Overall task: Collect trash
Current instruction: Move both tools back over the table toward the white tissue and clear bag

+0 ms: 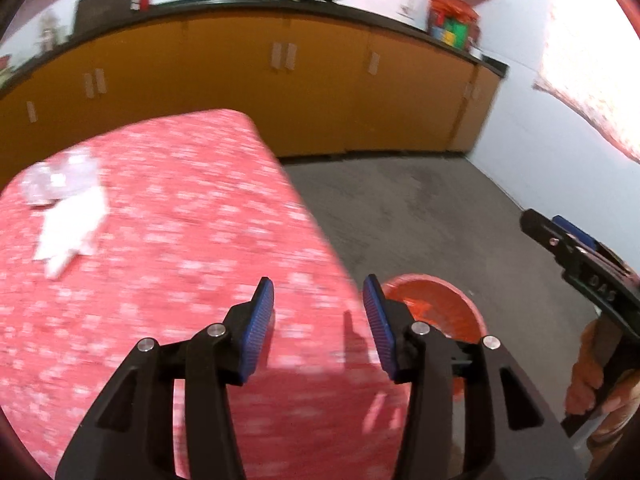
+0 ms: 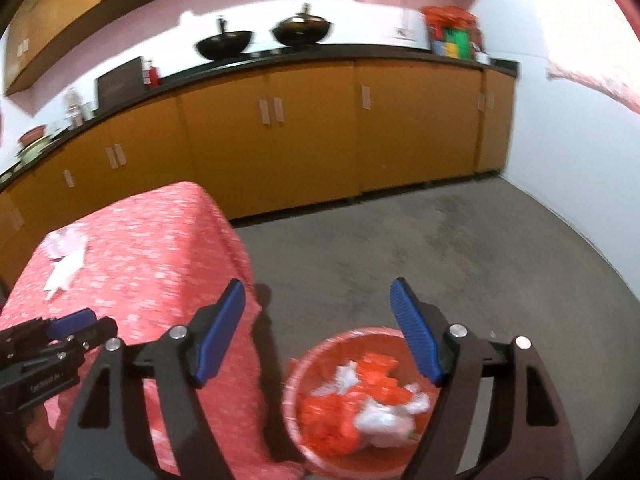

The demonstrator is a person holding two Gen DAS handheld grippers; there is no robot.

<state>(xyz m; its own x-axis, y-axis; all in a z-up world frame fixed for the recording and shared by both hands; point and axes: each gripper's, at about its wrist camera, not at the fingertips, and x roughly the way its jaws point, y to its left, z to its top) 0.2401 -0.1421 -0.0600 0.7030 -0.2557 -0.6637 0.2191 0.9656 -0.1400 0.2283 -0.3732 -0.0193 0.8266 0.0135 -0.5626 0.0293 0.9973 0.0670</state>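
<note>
White crumpled paper point(image 1: 70, 226) and a clear plastic wrapper point(image 1: 52, 178) lie on the far left of the red-clothed table point(image 1: 180, 240); both also show in the right wrist view, the paper point(image 2: 64, 274) below the wrapper point(image 2: 62, 244). An orange bin point(image 2: 360, 400) stands on the floor by the table's right side, holding white and orange scraps; its rim shows in the left wrist view point(image 1: 448, 304). My left gripper point(image 1: 318, 312) is open and empty over the table's right edge. My right gripper point(image 2: 318, 312) is open and empty above the bin.
Yellow cabinets point(image 2: 312, 128) under a black counter run along the far wall, with two black woks point(image 2: 262, 38) on top. Grey floor point(image 2: 420, 248) lies between table and cabinets. A white wall point(image 2: 568, 152) closes the right side.
</note>
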